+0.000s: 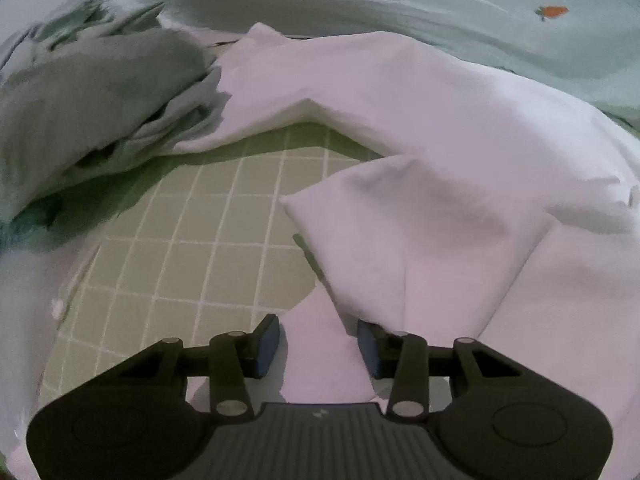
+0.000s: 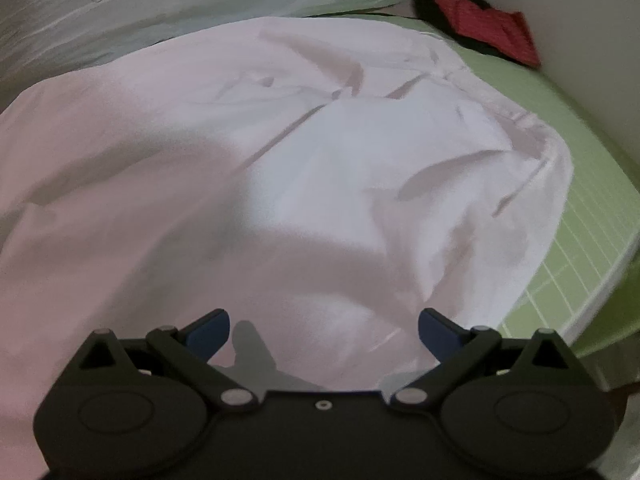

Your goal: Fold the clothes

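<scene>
White shirt (image 2: 320,168) lies rumpled on green mat (image 1: 208,232), both tongs spread.

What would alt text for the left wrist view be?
The left claw, open, straddles a strip of a white garment that lies crumpled over a green grid mat. A grey garment is bunched at the upper left, with pale patterned bedding behind.

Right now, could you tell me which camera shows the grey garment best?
The left wrist view: the grey garment lies crumpled beside the white shirt on the green mat. The right wrist view does not show it.
</scene>
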The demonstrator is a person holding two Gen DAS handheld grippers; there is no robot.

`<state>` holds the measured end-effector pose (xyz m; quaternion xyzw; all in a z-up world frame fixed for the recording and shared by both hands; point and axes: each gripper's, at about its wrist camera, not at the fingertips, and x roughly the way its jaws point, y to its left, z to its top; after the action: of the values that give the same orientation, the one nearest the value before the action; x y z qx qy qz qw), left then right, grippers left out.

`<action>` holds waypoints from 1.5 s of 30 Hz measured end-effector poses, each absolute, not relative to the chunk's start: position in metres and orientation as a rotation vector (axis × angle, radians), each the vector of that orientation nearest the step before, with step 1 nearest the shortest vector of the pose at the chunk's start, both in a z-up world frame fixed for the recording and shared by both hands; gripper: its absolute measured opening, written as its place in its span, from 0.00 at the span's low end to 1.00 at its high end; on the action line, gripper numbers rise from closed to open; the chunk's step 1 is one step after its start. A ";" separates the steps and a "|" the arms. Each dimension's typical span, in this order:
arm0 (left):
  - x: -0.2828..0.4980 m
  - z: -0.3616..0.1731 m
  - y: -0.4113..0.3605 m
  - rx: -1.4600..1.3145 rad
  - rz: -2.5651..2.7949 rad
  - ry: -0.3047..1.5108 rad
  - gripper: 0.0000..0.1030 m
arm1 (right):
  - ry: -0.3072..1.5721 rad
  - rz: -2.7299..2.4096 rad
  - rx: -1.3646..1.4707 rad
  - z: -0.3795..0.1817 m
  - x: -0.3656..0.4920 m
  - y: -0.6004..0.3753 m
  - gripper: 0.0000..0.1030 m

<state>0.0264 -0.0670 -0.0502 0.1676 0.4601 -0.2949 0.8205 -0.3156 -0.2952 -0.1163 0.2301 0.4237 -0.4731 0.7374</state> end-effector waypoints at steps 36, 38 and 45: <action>0.040 -0.030 -0.031 0.276 -0.603 0.909 0.19 | 0.965 -0.950 0.426 -0.122 -0.309 -0.329 0.99; 0.052 -0.015 -0.011 0.180 -0.622 0.903 0.19 | 0.957 -0.964 0.436 -0.122 -0.303 -0.321 0.99; 0.090 0.003 0.019 0.228 -0.424 0.806 0.08 | 0.936 -0.991 0.418 -0.121 -0.288 -0.291 0.99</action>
<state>0.0896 0.0190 0.0027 0.1098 0.3882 -0.2043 0.8919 -0.2876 -0.2906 -0.1208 0.1918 0.4292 -0.4547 0.7565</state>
